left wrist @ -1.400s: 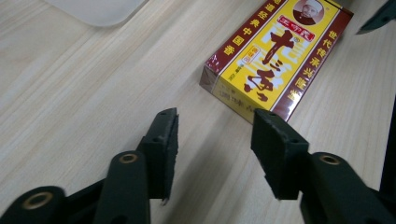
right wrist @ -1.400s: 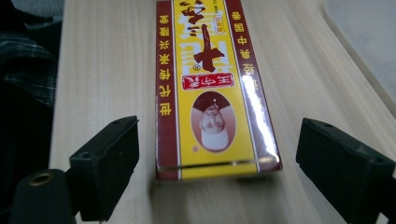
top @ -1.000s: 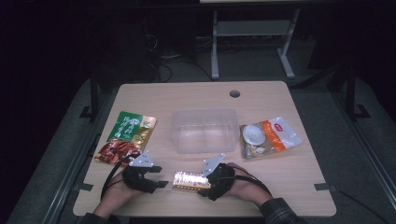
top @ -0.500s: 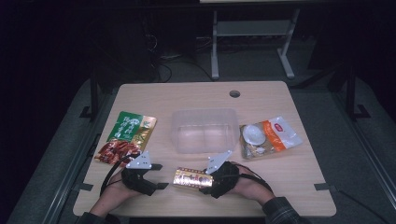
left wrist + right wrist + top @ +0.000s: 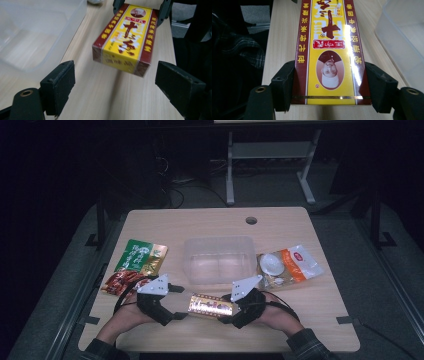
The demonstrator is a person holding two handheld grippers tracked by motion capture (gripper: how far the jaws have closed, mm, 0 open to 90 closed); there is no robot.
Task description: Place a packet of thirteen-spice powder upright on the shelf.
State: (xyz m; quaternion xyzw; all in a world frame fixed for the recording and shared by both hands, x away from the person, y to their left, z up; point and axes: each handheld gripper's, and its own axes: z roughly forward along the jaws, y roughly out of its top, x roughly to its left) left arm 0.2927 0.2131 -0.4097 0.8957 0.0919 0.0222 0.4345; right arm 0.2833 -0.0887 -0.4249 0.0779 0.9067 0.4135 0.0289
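A yellow and maroon box (image 5: 211,306) (image 5: 127,37) (image 5: 329,50) with Chinese print hangs just above the table's near edge. My right gripper (image 5: 228,308) (image 5: 329,82) is shut on its right end, one pad on each long side. That gripper also appears in the left gripper view, far off (image 5: 140,7), clamping the box's far end. My left gripper (image 5: 178,303) (image 5: 116,80) is open and its jaws have just been opening. The box's near end floats ahead of those jaws, touching neither pad.
A clear plastic container (image 5: 217,257) (image 5: 37,30) (image 5: 404,37) stands in the middle of the table, just beyond the box. A green and red pouch (image 5: 135,265) lies at the left, a white and orange packet (image 5: 287,267) at the right. A cable hole (image 5: 251,220) sits near the far edge.
The left gripper's jaws have spread and come off the box's left end. Both hands have risen a little, and the box now hangs from the right gripper alone.
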